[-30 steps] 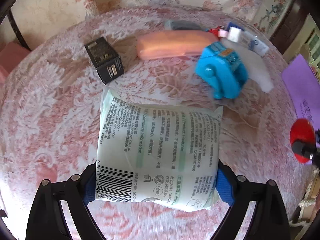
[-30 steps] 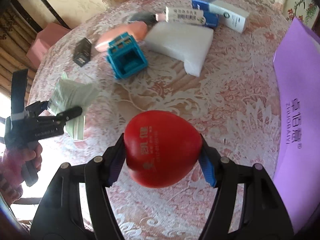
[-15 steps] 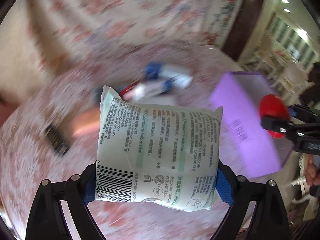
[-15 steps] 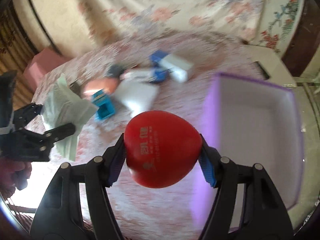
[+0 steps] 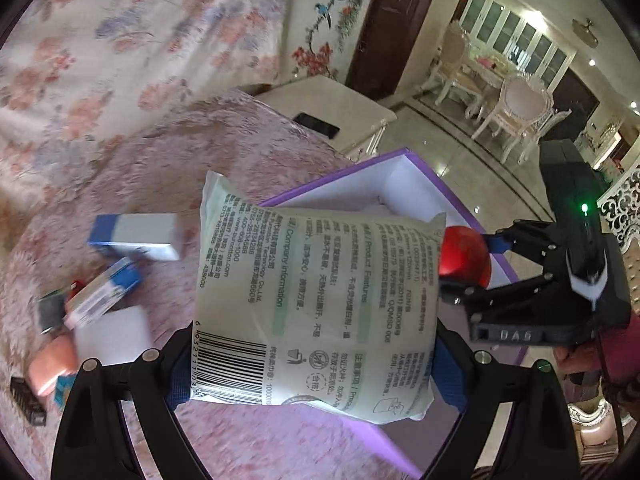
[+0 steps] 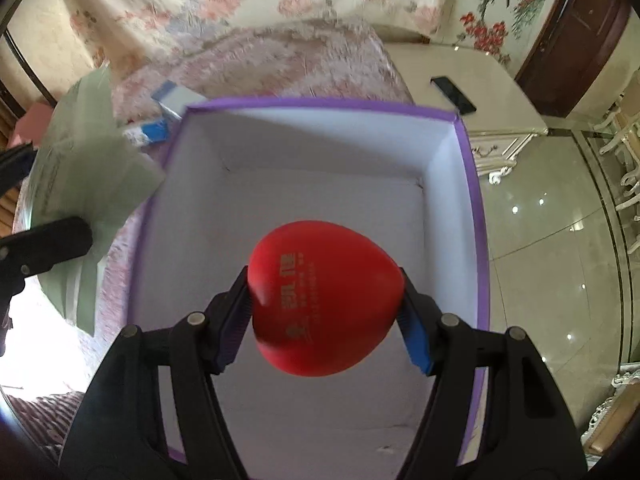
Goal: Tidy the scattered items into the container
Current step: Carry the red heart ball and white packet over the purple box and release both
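Right wrist view has the right hand-held gripper (image 6: pixel 326 306) pinching a red heart-shaped squeeze toy (image 6: pixel 324 300), held above the open purple box (image 6: pixel 478 240), which looks empty inside. Over on the left wrist view, the left hand-held gripper (image 5: pixel 308 364) is clamped on a pale green tissue pack (image 5: pixel 316 292), hanging near the box's left edge, not over the opening yet. Blue-and-white cartons (image 5: pixel 134 236) and a pink thing (image 5: pixel 52 364) sit back on the floral worktop (image 5: pixel 120 168). My take: lower the toy close to the floor before letting go so it doesn't bounce out, drop it toward one side, and leave room for the pack to go in flat.
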